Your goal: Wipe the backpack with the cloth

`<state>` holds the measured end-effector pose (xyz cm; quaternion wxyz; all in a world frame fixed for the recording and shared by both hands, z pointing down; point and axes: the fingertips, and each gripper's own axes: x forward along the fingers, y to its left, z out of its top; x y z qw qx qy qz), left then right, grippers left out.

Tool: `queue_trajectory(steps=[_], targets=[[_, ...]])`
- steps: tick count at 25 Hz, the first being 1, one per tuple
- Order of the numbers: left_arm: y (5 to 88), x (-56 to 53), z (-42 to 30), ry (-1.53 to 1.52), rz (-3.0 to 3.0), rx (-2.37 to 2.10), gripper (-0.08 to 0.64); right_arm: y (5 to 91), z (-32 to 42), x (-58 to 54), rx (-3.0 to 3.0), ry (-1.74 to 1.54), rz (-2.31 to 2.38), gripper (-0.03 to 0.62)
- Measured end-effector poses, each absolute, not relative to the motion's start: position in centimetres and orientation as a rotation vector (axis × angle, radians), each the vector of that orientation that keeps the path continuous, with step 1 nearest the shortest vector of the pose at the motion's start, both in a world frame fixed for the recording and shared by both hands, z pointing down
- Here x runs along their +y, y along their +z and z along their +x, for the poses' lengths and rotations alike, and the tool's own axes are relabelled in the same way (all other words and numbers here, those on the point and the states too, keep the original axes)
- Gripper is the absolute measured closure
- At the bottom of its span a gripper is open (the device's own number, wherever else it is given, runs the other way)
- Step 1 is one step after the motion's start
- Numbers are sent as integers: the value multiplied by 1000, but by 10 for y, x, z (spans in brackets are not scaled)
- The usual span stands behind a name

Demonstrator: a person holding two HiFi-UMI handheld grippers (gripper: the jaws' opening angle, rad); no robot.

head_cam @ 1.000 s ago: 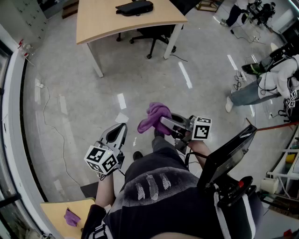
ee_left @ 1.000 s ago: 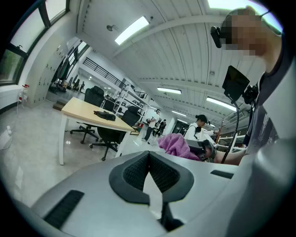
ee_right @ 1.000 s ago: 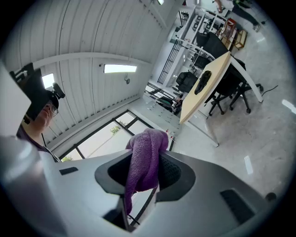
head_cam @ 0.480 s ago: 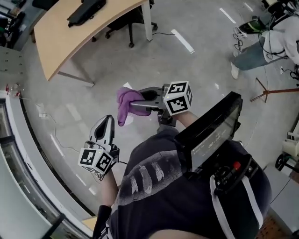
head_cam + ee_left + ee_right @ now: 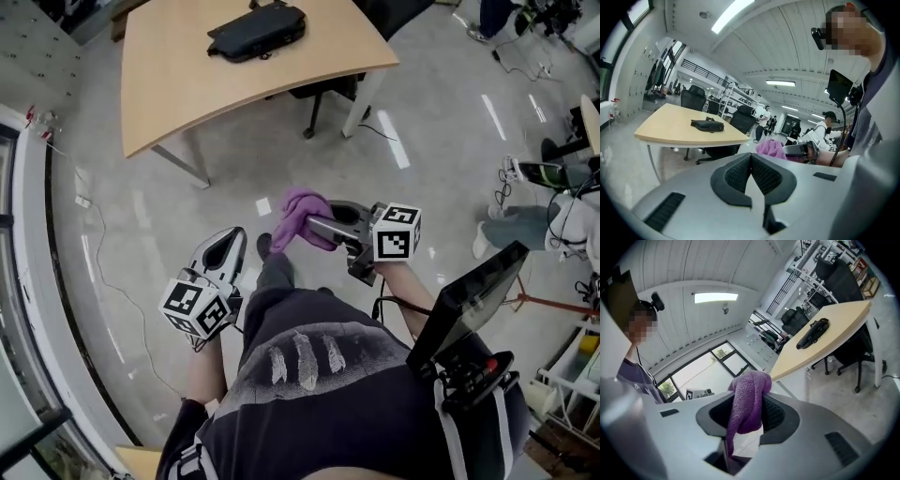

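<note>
A dark backpack point(image 5: 258, 31) lies flat on a light wooden table point(image 5: 187, 84), far ahead of me; it also shows as backpack point(image 5: 707, 125) and backpack point(image 5: 812, 333) in the two gripper views. My right gripper point(image 5: 314, 227) is shut on a purple cloth point(image 5: 300, 217), which bunches at the jaw tips and hangs down as cloth point(image 5: 746, 399) in the right gripper view. My left gripper point(image 5: 225, 251) is held low to the left, its jaws shut with nothing between them. Both grippers are well short of the table, over the floor.
A black office chair point(image 5: 323, 89) stands under the table's right side. A cable point(image 5: 94, 253) trails on the grey floor along the glass wall at the left. Another person point(image 5: 553, 220) is at the right edge. A tablet point(image 5: 469, 300) hangs on my chest harness.
The view has swung so the table and backpack now sit straight ahead. The right gripper still carries the purple cloth; the left gripper keeps its low position.
</note>
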<state>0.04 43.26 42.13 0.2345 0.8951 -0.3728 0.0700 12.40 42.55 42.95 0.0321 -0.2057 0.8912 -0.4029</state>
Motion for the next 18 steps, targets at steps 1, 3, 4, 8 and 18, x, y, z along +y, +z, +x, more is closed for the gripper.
queue_trajectory(steps=[1,3,4,8,18], targets=[[428,414,-10,179,2454,-1029,552,437,118,409,2746,-1251,-661,472],[435,372,-25,164,2458,-1029,552,446,111,371,2754,-1266,-720,472],[434,351,-30,157,2470,-1015,552,446,108,352,2762,-1265,-740,472],[430,253,-52,183,2492,-967,552,436,101,261,2774,-1229,-852,472],[427,106,-27,243,2467,-969,552,448,217,43,2675,-1133,-1282,472]])
